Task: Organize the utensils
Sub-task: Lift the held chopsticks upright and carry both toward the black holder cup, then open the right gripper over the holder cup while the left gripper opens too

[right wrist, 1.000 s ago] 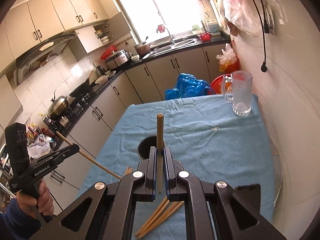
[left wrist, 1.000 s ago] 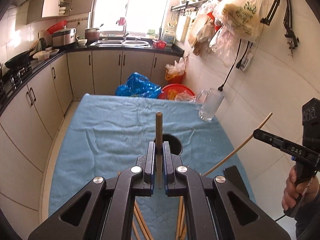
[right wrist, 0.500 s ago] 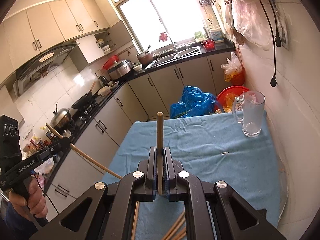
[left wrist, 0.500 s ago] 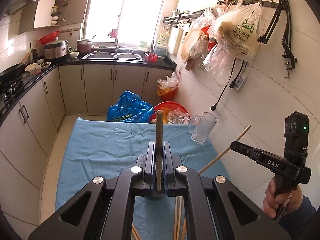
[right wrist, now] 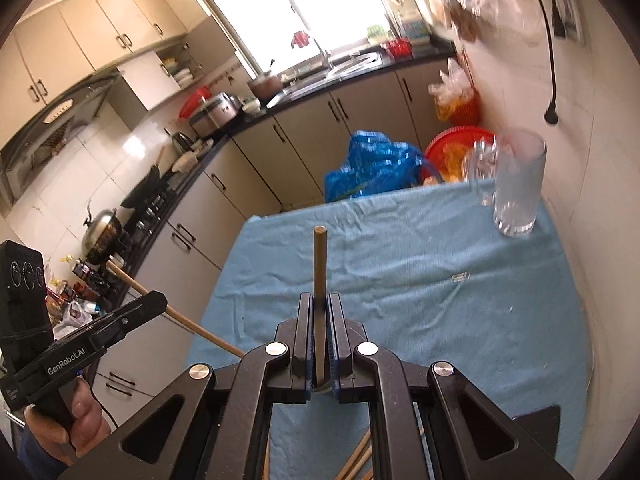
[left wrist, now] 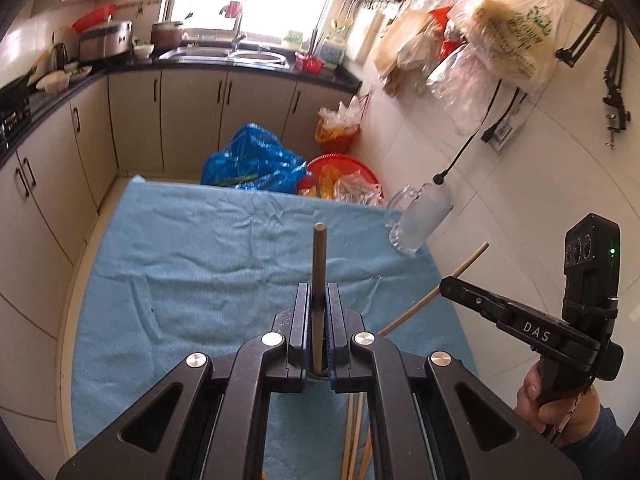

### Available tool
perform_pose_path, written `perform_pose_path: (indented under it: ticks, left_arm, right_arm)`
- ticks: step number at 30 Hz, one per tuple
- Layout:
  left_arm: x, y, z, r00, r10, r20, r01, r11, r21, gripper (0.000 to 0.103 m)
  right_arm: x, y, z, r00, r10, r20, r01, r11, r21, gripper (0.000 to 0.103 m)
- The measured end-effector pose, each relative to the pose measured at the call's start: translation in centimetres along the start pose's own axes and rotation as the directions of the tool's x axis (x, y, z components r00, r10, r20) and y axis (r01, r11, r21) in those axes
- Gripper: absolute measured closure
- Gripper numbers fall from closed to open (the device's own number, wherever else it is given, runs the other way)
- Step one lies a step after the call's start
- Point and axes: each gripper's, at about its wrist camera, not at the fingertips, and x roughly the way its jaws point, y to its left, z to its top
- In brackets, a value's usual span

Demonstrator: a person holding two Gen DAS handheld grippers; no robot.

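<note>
Wooden chopstick [left wrist: 319, 280]: my left gripper [left wrist: 319, 308] clamps it, frame centre.
Right gripper [right wrist: 320, 312]: I grip another chopstick [right wrist: 319, 276].
Nearby: glass mug [right wrist: 516, 188] upper right; loose chopsticks [left wrist: 354, 436] bottom.
Room: blue cloth [left wrist: 200, 264] open mid-frame.

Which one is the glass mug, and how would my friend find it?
Start at the table with the blue cloth. Go to its far corner beside the white tiled wall. The glass mug stands upright there alone; it is see-through with a handle, unlike the thin wooden chopsticks lying at the near edge.
</note>
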Motion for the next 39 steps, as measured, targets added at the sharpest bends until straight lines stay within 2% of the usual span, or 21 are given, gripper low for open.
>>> perform_pose_path:
  ticks: [10, 20, 22, 24, 26, 29, 32, 39]
  left_arm:
    - [3.3, 2.0, -0.5, 0.998, 0.011, -0.067, -0.012, 1.000, -0.019, 0.097]
    - [4.9, 2.6, 0.4, 0.997, 0.034, -0.073, -0.035, 0.999, -0.014, 0.096]
    - [5.1, 2.5, 1.0, 0.997, 0.041, -0.071, -0.042, 0.999, -0.008, 0.092]
    - [5.2, 2.4, 1.6, 0.997, 0.053, -0.062, -0.053, 0.999, -0.001, 0.073]
    - [5.0, 2.3, 2.3, 0.997, 0.060, -0.037, -0.060, 0.998, 0.001, 0.066]
    - [4.5, 2.2, 3.1, 0.998, 0.060, -0.018, -0.060, 0.998, 0.003, 0.066]
    - [3.8, 2.2, 3.4, 0.998, 0.065, 0.002, -0.065, 0.998, 0.008, 0.061]
    - [0.5, 1.9, 2.4, 0.995, 0.079, 0.065, -0.081, 0.996, 0.029, 0.056]
  right_arm:
    - [4.8, -1.5, -1.1, 0.995, -0.023, -0.095, 0.028, 0.998, 0.051, 0.096]
    - [6.1, -1.8, -0.5, 0.994, -0.057, -0.096, 0.063, 0.996, 0.058, 0.095]
    - [6.2, -1.8, -0.2, 0.994, -0.060, -0.090, 0.066, 0.996, 0.062, 0.089]
    - [6.2, -1.7, 0.2, 0.995, -0.059, -0.079, 0.064, 0.996, 0.066, 0.079]
    - [6.1, -1.6, 0.6, 0.996, -0.059, -0.071, 0.063, 0.996, 0.067, 0.077]
    - [5.4, -1.3, 1.0, 0.997, -0.052, -0.052, 0.056, 0.996, 0.065, 0.076]
    - [4.2, -1.2, 1.0, 0.998, -0.051, -0.032, 0.053, 0.997, 0.060, 0.072]
    - [1.4, -1.6, -0.1, 0.999, -0.044, -0.003, 0.044, 0.996, 0.074, 0.065]
